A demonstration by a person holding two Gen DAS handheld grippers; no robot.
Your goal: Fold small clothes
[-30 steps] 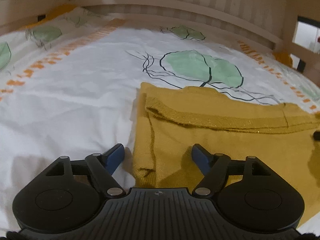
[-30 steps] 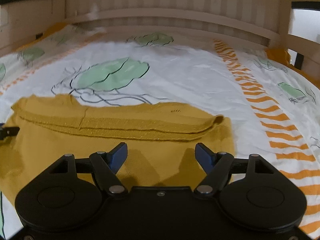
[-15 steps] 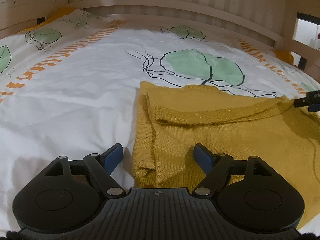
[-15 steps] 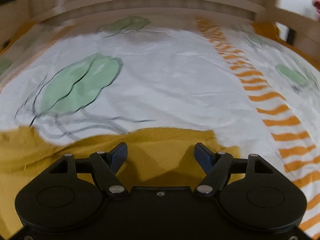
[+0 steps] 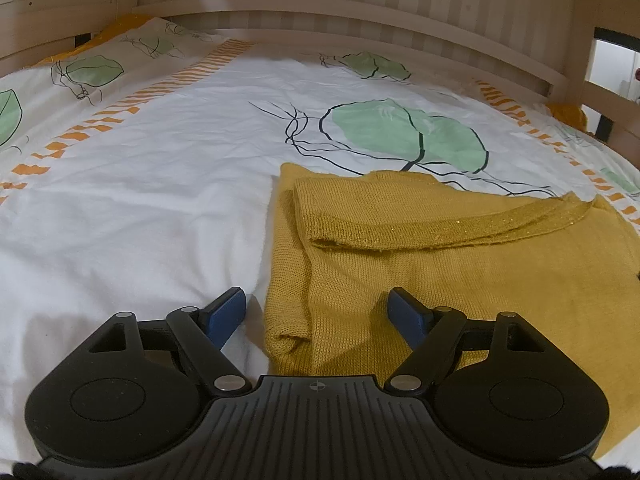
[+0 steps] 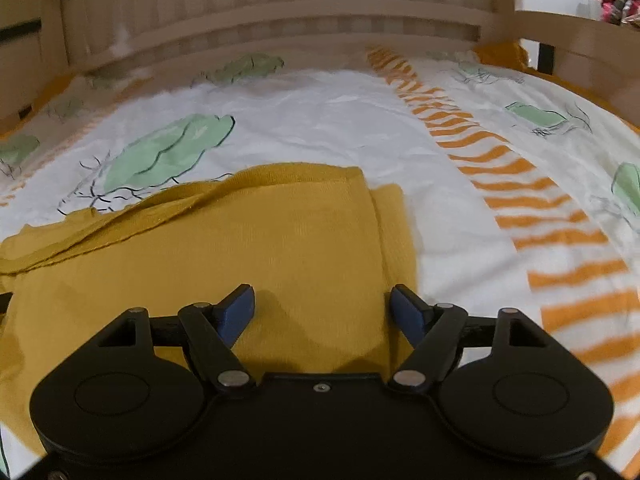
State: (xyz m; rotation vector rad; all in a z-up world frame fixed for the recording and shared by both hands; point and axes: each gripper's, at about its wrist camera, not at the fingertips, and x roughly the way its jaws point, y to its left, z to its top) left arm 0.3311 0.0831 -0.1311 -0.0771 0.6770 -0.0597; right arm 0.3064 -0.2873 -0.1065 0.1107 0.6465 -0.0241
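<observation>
Both tools stood agape, empty. Sweater (image 5: 460,280) lay on bed (image 5: 140,208), partly folded, under left tool (image 5: 316,312) and right tool (image 6: 322,308). You needed both layers pinched at near edge, lifted evenly.

Coarse knit sweater (image 5: 460,280) on smooth cotton sheet (image 5: 140,200); wooden rails (image 5: 320,4).

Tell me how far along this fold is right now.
Partly done: the mustard knit garment lies on the leaf-print sheet with its far part doubled toward us. In hand: nothing; the left gripper and right gripper are both open over the near corners. Left: probably folding again into a compact stack.
</observation>
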